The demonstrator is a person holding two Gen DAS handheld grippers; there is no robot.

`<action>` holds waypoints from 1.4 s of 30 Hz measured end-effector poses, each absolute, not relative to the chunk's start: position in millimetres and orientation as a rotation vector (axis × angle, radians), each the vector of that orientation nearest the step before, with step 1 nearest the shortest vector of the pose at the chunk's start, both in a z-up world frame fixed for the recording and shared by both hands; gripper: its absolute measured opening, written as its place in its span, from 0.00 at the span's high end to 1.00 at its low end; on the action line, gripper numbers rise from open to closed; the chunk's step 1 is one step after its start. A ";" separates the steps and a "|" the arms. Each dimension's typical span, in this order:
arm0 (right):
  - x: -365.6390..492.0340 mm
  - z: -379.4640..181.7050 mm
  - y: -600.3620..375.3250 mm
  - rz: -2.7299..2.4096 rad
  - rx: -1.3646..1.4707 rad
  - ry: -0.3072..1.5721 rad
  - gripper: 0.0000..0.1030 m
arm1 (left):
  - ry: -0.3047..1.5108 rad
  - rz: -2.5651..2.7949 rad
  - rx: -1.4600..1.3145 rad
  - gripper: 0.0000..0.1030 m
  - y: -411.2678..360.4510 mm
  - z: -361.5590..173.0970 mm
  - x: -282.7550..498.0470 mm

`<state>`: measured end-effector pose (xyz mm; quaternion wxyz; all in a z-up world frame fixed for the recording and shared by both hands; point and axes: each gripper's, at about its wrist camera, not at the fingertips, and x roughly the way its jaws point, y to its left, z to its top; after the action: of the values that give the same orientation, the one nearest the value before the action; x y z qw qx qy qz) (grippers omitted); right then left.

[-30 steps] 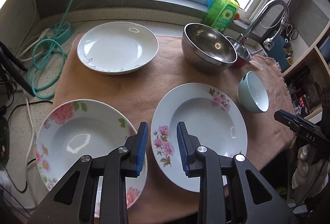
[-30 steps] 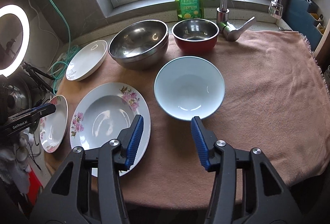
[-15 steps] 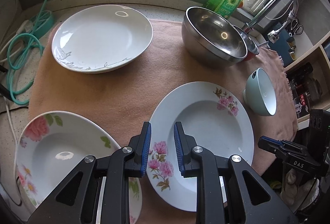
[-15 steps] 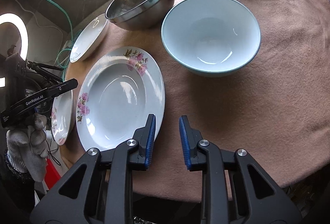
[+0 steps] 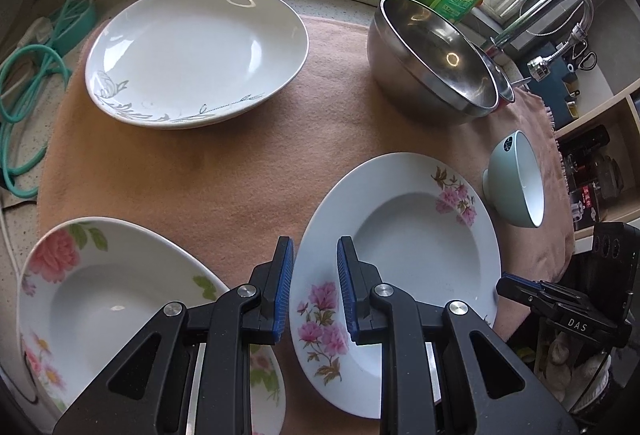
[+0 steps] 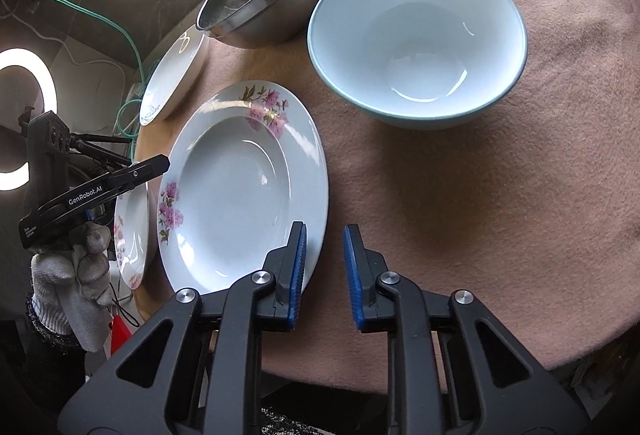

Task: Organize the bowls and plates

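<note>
On the cloth-covered bench (image 6: pixel 500 195), both grippers flank the pink-flowered plate (image 5: pixel 404 235) — nothing held.
Glazed china: stiff, slick, breakable; take it by the thin rim. The left gripper (image 5: pixel 315 289) stands nearly closed over its near-left rim, pads not pressing; the right gripper (image 6: pixel 325 271) has just been closing, gap empty — whether its left pad touches the rim is unclear.

Peach cloth (image 5: pixel 240 171) on the counter — white plate with grey leaf trim (image 5: pixel 196 55) near its far left corner; steel bowl (image 5: pixel 432 71) at the far edge; pale blue bowl (image 5: pixel 516 187) by the right edge. Near edge — rose plate (image 5: pixel 104 307) left, pink-flower plate (image 5: pixel 416 235) beside it. Left gripper (image 5: pixel 315 267) straddles that plate's left rim, jaws narrowly apart.
</note>
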<state>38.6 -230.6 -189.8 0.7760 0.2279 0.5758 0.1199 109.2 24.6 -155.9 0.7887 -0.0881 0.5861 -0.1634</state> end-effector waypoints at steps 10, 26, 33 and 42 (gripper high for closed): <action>40.5 -196.2 -233.2 0.301 0.538 1.272 0.81 | 1.282 -0.354 -0.190 0.80 23.7 -162.6 111.3; 40.4 -194.4 -228.9 0.305 0.511 1.291 0.83 | 1.279 -0.345 -0.156 0.79 16.2 -161.3 108.4; 42.2 -192.4 -233.0 0.293 0.504 1.300 0.83 | 1.284 -0.346 -0.142 0.79 9.5 -160.9 101.0; 49.6 -192.9 -228.7 0.289 0.488 1.314 0.83 | 1.288 -0.332 -0.149 0.79 4.6 -160.7 92.7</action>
<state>49.6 -228.7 -192.9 0.7547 0.2236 0.6024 0.1325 92.7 4.6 -160.7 0.7844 -0.0691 0.5969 -0.1538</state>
